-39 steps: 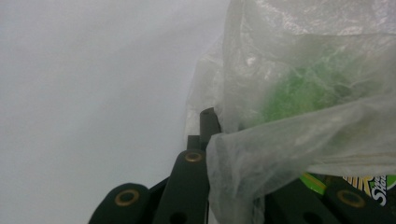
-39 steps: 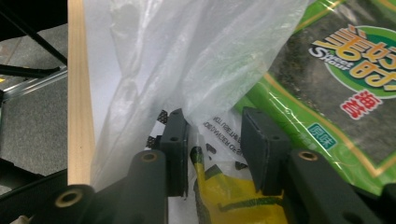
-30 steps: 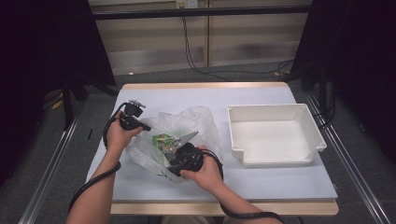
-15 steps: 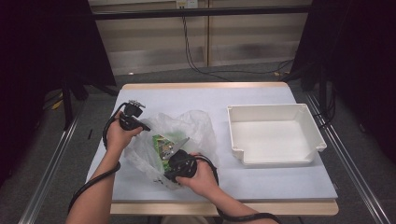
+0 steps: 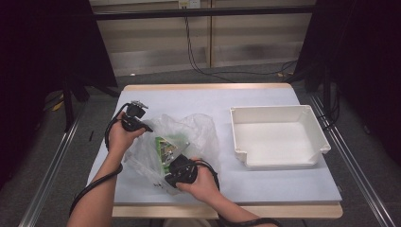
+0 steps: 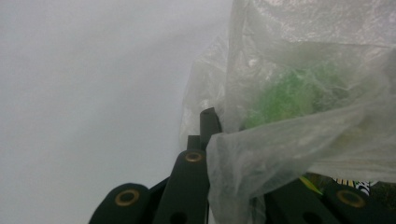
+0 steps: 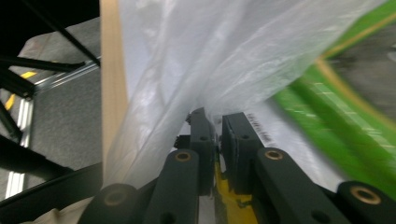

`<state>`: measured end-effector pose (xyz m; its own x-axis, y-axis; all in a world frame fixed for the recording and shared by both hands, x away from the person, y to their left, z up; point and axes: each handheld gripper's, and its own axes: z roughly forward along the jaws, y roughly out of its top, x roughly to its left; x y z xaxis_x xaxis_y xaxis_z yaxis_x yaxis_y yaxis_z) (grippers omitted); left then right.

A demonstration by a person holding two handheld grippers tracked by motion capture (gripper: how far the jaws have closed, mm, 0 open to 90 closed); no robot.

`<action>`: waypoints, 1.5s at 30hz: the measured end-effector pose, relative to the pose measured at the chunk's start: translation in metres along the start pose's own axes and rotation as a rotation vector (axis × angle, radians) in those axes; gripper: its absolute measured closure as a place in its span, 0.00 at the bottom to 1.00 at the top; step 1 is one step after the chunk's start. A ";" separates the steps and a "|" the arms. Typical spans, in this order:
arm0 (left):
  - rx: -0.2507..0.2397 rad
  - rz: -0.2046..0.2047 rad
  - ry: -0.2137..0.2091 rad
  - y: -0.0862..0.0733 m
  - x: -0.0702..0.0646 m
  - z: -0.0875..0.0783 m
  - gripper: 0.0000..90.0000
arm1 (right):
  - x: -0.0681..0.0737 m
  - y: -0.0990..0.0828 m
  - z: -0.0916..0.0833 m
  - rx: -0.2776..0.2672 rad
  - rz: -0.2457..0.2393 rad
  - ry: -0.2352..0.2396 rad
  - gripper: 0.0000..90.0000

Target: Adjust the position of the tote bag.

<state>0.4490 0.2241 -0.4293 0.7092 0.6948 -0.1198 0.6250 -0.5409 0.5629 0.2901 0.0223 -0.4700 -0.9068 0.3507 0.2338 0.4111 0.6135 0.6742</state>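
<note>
**Both grippers pinching a clear bag at the near left of the table**

Sliding left and nearer along the bag since a second ago, the right gripper (image 5: 176,169) is now sitting at the bag's near edge, while the left gripper (image 5: 142,126) is staying where it was. The right jaws have just been opening a little after closing, with plastic film between them.

From the high view, the clear plastic bag (image 5: 189,135) is lying crumpled on the near left part of the pale table (image 5: 283,189), with green-printed packets (image 5: 166,147) showing through it. The left gripper is holding the bag's far left edge. A white tray (image 5: 279,137) is standing well apart to the right.

Through the left gripper view, the jaws are sitting together, clamped on a fold of the bag (image 6: 280,140); a blurred green mass (image 6: 289,93) is showing inside the film.

Through the right gripper view, the jaws are standing almost together, nipping a thin layer of the bag (image 7: 196,70). Green packaging (image 7: 336,126) is lying just right of them, and the table's wooden edge (image 7: 112,93) is running on the left.
</note>
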 end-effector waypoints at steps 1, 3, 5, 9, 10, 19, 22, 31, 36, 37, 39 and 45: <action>0.001 -0.001 0.001 0.000 0.000 -0.001 0.99 | -0.001 0.001 -0.002 0.001 0.006 -0.011 0.89; 0.002 -0.001 0.003 0.000 0.000 -0.001 0.99 | -0.004 0.002 -0.006 -0.001 0.016 -0.037 0.79; 0.004 0.001 0.003 0.000 0.000 -0.002 0.99 | -0.006 0.003 -0.009 -0.003 0.019 -0.074 0.75; 0.024 0.024 0.002 0.000 0.002 -0.003 0.99 | -0.009 0.006 -0.015 -0.019 0.022 -0.085 0.70; 0.022 0.024 0.000 0.000 0.002 -0.003 0.99 | -0.009 0.006 -0.016 -0.020 0.029 -0.084 0.69; 0.008 0.000 0.002 0.000 0.001 -0.004 0.99 | -0.017 0.009 -0.027 -0.052 0.126 -0.050 0.63; 0.024 0.028 0.002 -0.001 0.003 -0.006 0.99 | -0.018 0.009 -0.032 -0.059 0.135 -0.055 0.57; 0.003 0.010 0.001 0.000 -0.001 -0.006 0.99 | -0.019 0.015 -0.033 -0.089 0.161 -0.034 0.52; 0.008 0.013 0.003 0.000 -0.002 -0.005 0.99 | -0.016 0.017 -0.023 -0.075 0.171 -0.042 0.62; 0.010 0.007 0.001 -0.001 -0.002 -0.004 0.99 | -0.016 0.017 -0.020 -0.071 0.172 -0.036 0.68; 0.011 0.010 0.005 -0.001 -0.002 -0.003 0.99 | -0.013 0.017 -0.011 -0.038 0.167 -0.044 0.74; 0.033 0.035 0.023 0.000 0.000 -0.003 0.99 | -0.010 0.015 0.007 -0.044 0.165 0.026 1.00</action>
<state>0.4481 0.2254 -0.4266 0.7232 0.6859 -0.0815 0.6107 -0.5799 0.5392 0.3061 0.0329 -0.4673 -0.8296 0.4253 0.3617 0.5508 0.5175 0.6548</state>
